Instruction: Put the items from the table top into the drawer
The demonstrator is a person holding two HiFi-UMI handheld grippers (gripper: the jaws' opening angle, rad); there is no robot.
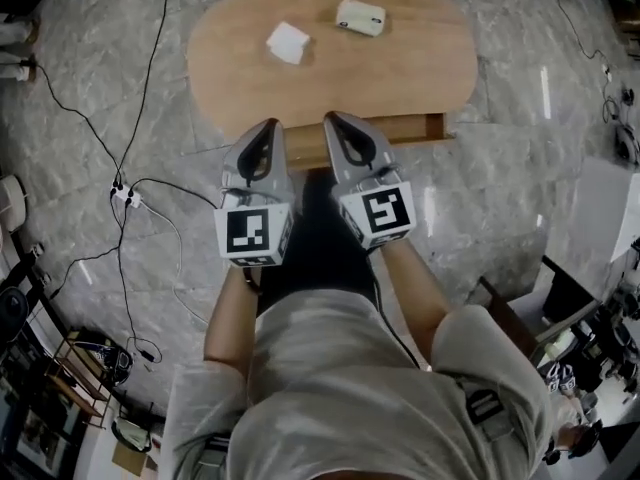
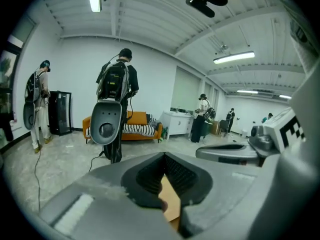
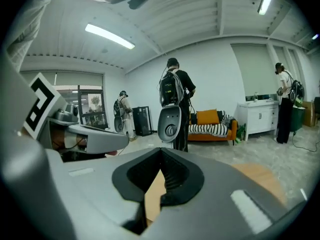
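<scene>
An oval wooden table (image 1: 400, 68) stands ahead of me in the head view. On its far part lie a white square item (image 1: 288, 42) and a cream rectangular box (image 1: 360, 17). Under the near edge a wooden drawer (image 1: 412, 128) shows; how far out it stands I cannot tell. My left gripper (image 1: 268, 125) and right gripper (image 1: 333, 118) point side by side at that near edge, both shut with nothing in them. In the gripper views the left gripper (image 2: 164, 156) and right gripper (image 3: 161, 150) show only table wood between their black pads.
Black cables and a power strip (image 1: 125, 196) lie on the marble floor at the left. Shelves and gear crowd the lower left and right edges. Beyond the table stand several people with backpacks (image 2: 116, 81), an orange sofa (image 2: 135, 125) and a white cabinet (image 3: 260, 116).
</scene>
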